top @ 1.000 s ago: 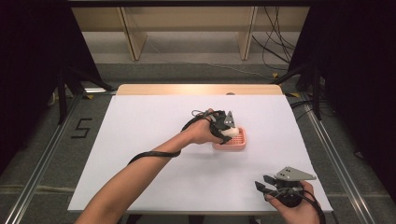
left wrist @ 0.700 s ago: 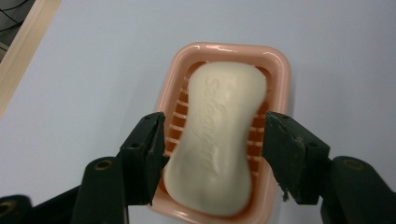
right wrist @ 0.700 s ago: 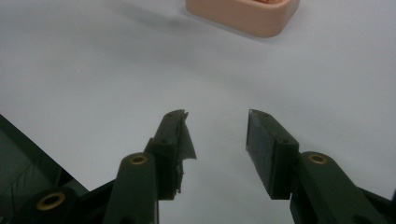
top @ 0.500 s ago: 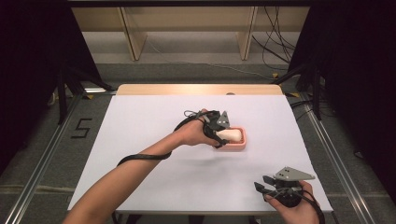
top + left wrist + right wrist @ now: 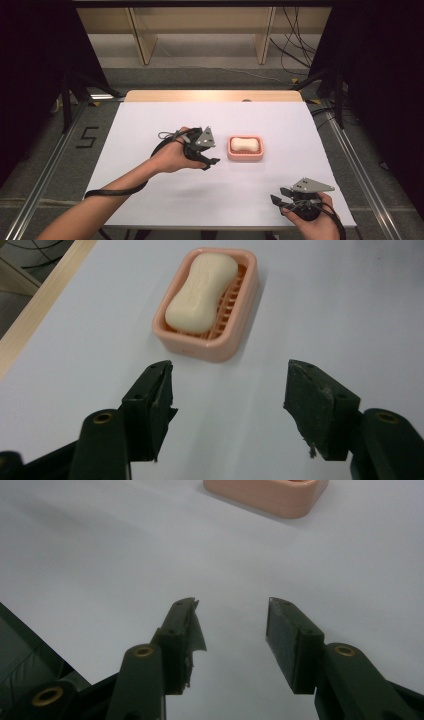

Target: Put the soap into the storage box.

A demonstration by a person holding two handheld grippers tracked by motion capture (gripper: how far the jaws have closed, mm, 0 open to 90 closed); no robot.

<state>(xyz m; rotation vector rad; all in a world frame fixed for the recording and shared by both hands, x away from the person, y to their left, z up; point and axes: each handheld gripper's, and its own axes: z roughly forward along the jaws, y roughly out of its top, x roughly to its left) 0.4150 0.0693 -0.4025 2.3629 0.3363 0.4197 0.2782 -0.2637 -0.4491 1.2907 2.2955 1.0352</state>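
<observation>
— Soap (image 5: 201, 292) first: where does it lie now?
— Going near to far: the right gripper (image 5: 289, 201) rests at the table's (image 5: 150, 125) near right edge, jaws apart, holding nothing. Farther in, the left gripper (image 5: 209, 156) sits just left of the pink soap dish (image 5: 245, 156), jaws wide apart and empty. The bar lies flat in that dish, lengthwise on its ribs, past the table's middle.
— So which step is this?
— I'd judge the placing done and the release finished; this is the pull-back. The next move probably only asks the left hand (image 5: 172, 157) to clear away without nudging the dish.
— What has changed?
— A second ago the left gripper was right over the dish; half a second ago it was at its left rim. Now it stands apart from it, the soap in plain sight. The right gripper has hardly moved
</observation>
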